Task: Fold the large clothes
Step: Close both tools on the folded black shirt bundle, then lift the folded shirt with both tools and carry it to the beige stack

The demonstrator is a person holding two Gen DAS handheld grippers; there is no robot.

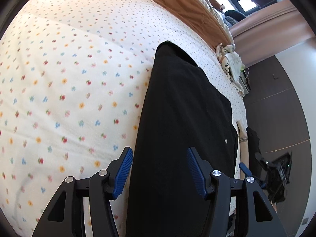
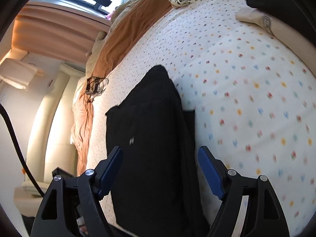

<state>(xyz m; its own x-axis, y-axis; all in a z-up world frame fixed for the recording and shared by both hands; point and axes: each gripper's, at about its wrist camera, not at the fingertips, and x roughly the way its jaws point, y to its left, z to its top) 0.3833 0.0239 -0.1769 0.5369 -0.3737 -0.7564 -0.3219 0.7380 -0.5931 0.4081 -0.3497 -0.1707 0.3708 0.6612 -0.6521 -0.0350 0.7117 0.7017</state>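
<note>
Black garment (image 1: 183, 118) lies folded lengthwise, flat on bed (image 1: 69, 83), centre-frame in both views. L gripper (image 1: 158, 173) and R gripper (image 2: 160, 171): jaws open, gripping nothing, straddling near end, prob. for next fold.

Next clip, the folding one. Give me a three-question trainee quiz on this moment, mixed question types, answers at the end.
1. True or false: the black garment lies on a plain white sheet.
2. Multiple choice: the right gripper has its jaws A) shut on the garment, B) open with cloth between them but not pinched, C) shut on nothing.
3. Fill in: along the far side of the dotted bedspread lies an ______ blanket.

Key: 1 false; 2 B; 3 orange.
</note>
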